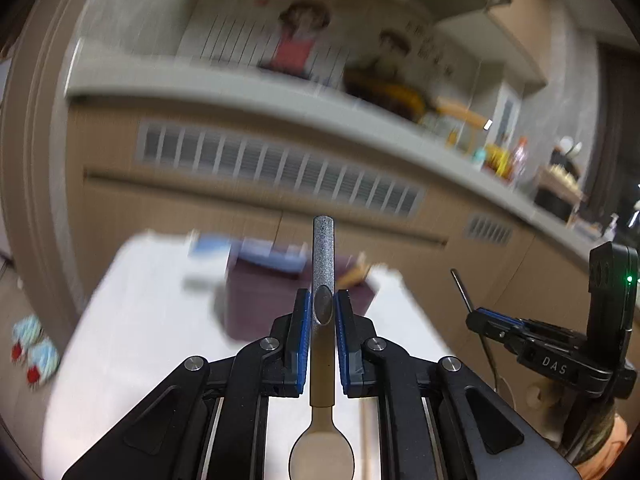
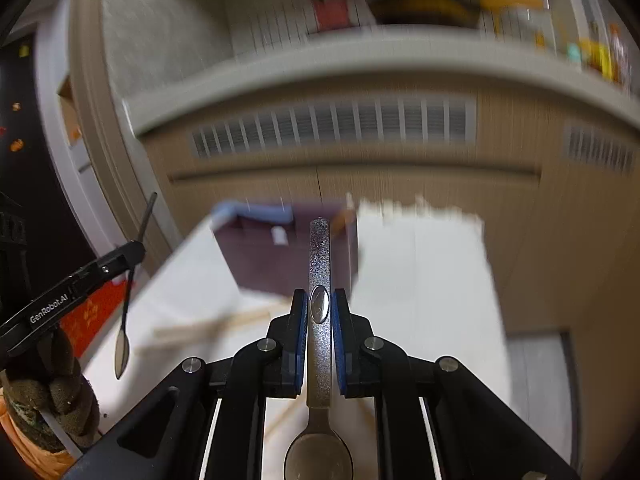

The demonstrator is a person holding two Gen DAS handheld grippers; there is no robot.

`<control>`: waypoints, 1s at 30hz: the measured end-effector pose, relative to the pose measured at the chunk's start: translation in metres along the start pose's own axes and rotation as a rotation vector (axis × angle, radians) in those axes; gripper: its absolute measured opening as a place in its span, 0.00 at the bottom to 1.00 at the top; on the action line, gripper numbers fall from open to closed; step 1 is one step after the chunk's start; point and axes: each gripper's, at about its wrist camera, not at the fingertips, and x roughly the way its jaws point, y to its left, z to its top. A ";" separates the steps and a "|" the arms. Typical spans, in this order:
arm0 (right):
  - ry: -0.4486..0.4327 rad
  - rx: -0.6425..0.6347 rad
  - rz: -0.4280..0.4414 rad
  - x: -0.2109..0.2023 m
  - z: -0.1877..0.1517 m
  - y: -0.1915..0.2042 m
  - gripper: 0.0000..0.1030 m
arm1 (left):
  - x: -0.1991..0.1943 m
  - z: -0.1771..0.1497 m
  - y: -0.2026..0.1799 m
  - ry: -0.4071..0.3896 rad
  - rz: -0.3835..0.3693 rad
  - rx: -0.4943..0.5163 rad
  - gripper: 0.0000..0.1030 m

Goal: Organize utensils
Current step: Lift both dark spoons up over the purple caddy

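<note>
White table [image 1: 132, 320] below; speckled-handled spoons [image 1: 322, 264] claw-clamped.

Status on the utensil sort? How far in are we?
Done: nothing visibly sorted; the dark organizer tray is too blurred to read. In hand: left gripper is shut on a gold-bowled spoon, right gripper on a silver spoon, both off the white table. Left: placing both; wooden chopsticks lie loose.

Two speckled-handled metal spoons [image 1: 322, 320] [image 2: 319, 320], each clamped mid-handle, bowl nearest the camera; handles pointing away.
</note>
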 end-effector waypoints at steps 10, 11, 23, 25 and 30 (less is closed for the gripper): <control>-0.385 -0.037 -0.046 -0.022 0.126 0.013 0.12 | 0.019 0.093 -0.031 -0.312 0.048 0.141 0.12; -0.412 -0.047 -0.064 -0.014 0.133 0.015 0.12 | 0.028 0.095 -0.032 -0.329 0.061 0.156 0.12; -0.326 -0.116 -0.036 0.094 0.139 0.012 0.12 | 0.130 0.077 0.024 -0.311 0.075 0.113 0.12; -0.294 -0.123 -0.028 0.115 0.133 0.011 0.12 | 0.145 0.072 0.038 -0.282 0.085 0.084 0.12; -0.234 -0.126 -0.016 0.154 0.119 0.009 0.12 | 0.172 0.063 0.064 -0.207 0.079 0.004 0.12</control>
